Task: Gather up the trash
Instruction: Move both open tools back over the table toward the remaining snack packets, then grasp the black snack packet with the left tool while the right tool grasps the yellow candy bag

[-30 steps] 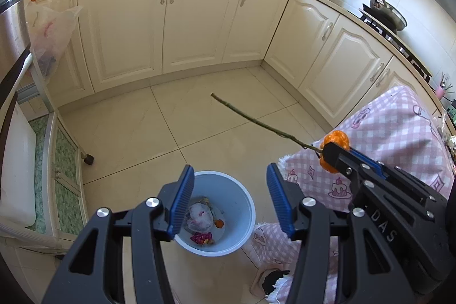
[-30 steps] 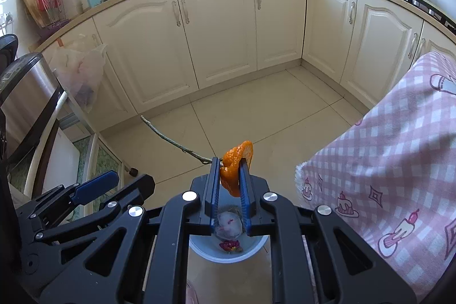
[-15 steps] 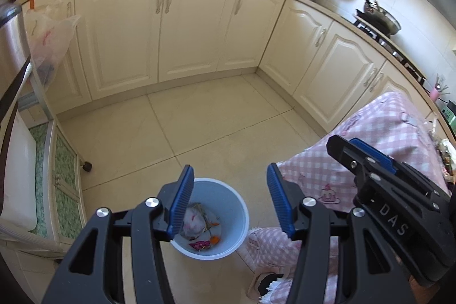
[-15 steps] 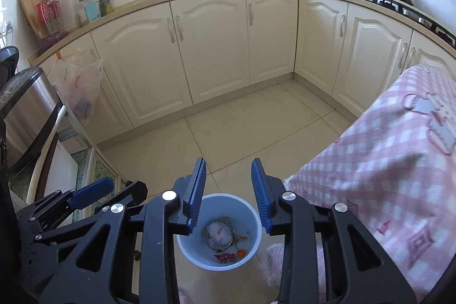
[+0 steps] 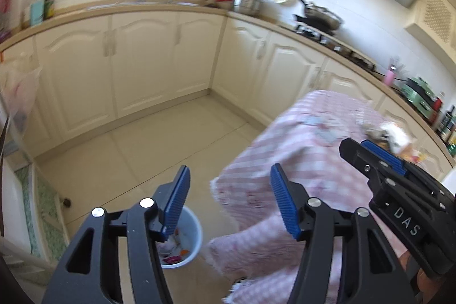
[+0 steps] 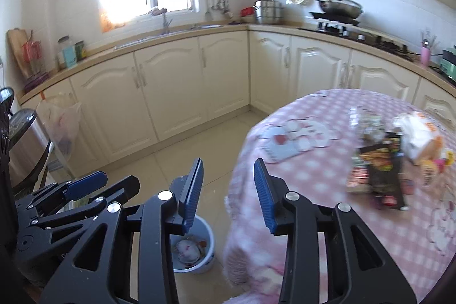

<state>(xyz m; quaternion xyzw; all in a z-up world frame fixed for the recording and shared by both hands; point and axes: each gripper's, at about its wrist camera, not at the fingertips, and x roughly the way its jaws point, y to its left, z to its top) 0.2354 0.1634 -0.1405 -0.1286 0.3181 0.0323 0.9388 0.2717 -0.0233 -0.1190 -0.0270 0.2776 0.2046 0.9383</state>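
A light blue bin (image 5: 189, 244) stands on the floor with scraps inside; it also shows in the right wrist view (image 6: 203, 250). My left gripper (image 5: 228, 198) is open and empty, raised above the bin and the table's edge. My right gripper (image 6: 228, 193) is open and empty, beside the left one. A blurred pile of trash, with dark snack wrappers (image 6: 382, 173) and a white and orange bag (image 6: 419, 138), lies on the table with a pink checked cloth (image 6: 319, 170). The pile also shows at the right of the left wrist view (image 5: 396, 136).
Cream cabinets (image 6: 171, 93) run along the back and right walls under a counter with a sink and a stove with a wok (image 6: 339, 6). A steel bin (image 6: 22, 144) and a hanging plastic bag (image 6: 61, 121) stand at the left.
The right gripper opened and dropped the orange peel and stick into the bin. Both grippers then rose and turned right toward the table.
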